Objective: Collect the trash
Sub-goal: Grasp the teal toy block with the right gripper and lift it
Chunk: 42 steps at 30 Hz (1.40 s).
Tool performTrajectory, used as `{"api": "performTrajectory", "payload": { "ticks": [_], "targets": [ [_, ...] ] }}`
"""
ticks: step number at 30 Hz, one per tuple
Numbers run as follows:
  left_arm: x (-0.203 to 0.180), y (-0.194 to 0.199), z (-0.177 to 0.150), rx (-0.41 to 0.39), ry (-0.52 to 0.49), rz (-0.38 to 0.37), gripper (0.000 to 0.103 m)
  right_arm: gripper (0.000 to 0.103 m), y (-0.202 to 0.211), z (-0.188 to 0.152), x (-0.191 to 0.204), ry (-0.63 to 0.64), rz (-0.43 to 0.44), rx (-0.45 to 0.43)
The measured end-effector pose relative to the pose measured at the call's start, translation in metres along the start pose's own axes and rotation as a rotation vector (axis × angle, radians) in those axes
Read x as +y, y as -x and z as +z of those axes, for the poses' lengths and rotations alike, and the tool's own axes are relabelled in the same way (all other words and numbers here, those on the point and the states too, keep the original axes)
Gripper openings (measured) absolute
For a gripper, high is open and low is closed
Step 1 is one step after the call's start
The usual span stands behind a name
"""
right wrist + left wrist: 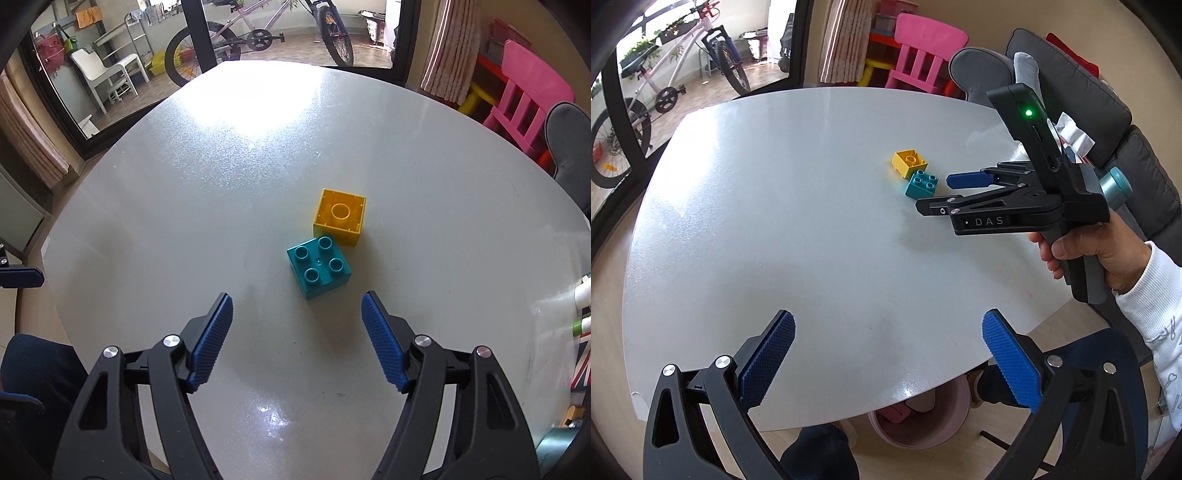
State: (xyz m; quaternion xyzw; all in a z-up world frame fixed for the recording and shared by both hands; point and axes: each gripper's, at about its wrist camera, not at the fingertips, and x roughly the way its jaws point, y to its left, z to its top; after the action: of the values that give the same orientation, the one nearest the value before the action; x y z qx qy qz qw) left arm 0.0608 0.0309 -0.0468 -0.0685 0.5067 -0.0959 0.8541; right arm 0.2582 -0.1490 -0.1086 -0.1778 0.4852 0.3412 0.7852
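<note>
Here my right gripper [297, 334] hovers over the white bench [184, 206], jaws apart and empty, the teal brick [319, 267] just beyond them, touching the upturned yellow brick [340, 216]. My left gripper [886, 360] is open at the near edge above a pink bin [923, 424].

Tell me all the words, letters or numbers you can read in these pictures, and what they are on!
"DAS": pale letters on the black side of the right gripper, seen from the left wrist camera.
No letters or numbers show on the yellow brick, the teal brick, the table or the left gripper.
</note>
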Motion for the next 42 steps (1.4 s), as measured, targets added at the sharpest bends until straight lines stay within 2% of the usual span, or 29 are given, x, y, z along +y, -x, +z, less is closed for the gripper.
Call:
{"api": "performTrajectory", "payload": {
  "ticks": [2,6,10,13,14,17,20,22,23,24,25,26,29,34,39,40,41,42],
  "targets": [
    [0.002,-0.003,0.002,0.004,0.001,0.001,0.097,0.06,-0.005,0.003,-0.002,0.005,0.005,0.001],
    [0.004,-0.008,0.005,0.01,0.004,0.002,0.097,0.053,-0.01,0.006,-0.005,0.016,0.009,-0.003],
    [0.003,-0.012,0.006,0.015,0.003,0.0,0.098,0.034,-0.015,0.007,-0.004,0.024,0.005,-0.006],
    [0.003,-0.013,0.007,0.015,0.004,-0.001,0.098,0.029,-0.014,0.005,-0.003,0.027,0.003,-0.01],
    [0.004,-0.014,0.008,0.015,0.005,-0.003,0.097,0.016,-0.014,0.005,-0.003,0.026,0.003,-0.01],
    [0.003,-0.015,0.008,0.014,0.004,-0.004,0.098,0.013,-0.014,0.005,-0.004,0.02,-0.007,-0.016],
    [0.003,-0.016,0.009,0.016,0.003,-0.005,0.097,0.013,-0.012,0.004,-0.005,0.016,-0.02,-0.025],
    [0.003,-0.017,0.009,0.017,0.002,-0.007,0.097,0.017,-0.011,0.005,-0.009,-0.004,-0.027,-0.028],
    [0.003,-0.017,0.009,0.017,0.003,-0.008,0.097,0.034,-0.012,0.006,-0.009,-0.01,-0.035,-0.02],
    [0.004,-0.017,0.009,0.017,0.004,-0.009,0.097,0.047,-0.011,0.004,-0.008,-0.019,-0.041,-0.019],
    [0.004,-0.017,0.008,0.018,0.004,-0.009,0.097,0.067,-0.01,0.003,-0.006,-0.026,-0.043,-0.031],
    [0.005,-0.017,0.007,0.019,0.004,-0.008,0.097,0.075,-0.007,0.003,-0.006,-0.03,-0.049,-0.049],
    [0.005,-0.018,0.007,0.021,0.007,-0.002,0.097,0.085,-0.007,0.006,-0.006,-0.061,-0.077,-0.059],
    [0.008,-0.019,0.006,0.025,0.021,0.003,0.097,0.092,-0.013,0.01,-0.003,-0.105,-0.102,-0.051],
    [0.011,-0.019,0.005,0.027,0.026,0.002,0.097,0.092,-0.019,0.015,0.001,-0.136,-0.1,-0.035],
    [0.012,-0.019,0.005,0.028,0.026,0.002,0.097,0.085,-0.02,0.015,0.003,-0.137,-0.095,-0.034],
    [0.012,-0.019,0.005,0.028,0.027,0.002,0.097,0.073,-0.022,0.016,0.003,-0.137,-0.092,-0.028],
    [0.012,-0.019,0.006,0.027,0.027,0.002,0.097,0.066,-0.024,0.016,0.003,-0.141,-0.089,-0.017]
  ]
}}
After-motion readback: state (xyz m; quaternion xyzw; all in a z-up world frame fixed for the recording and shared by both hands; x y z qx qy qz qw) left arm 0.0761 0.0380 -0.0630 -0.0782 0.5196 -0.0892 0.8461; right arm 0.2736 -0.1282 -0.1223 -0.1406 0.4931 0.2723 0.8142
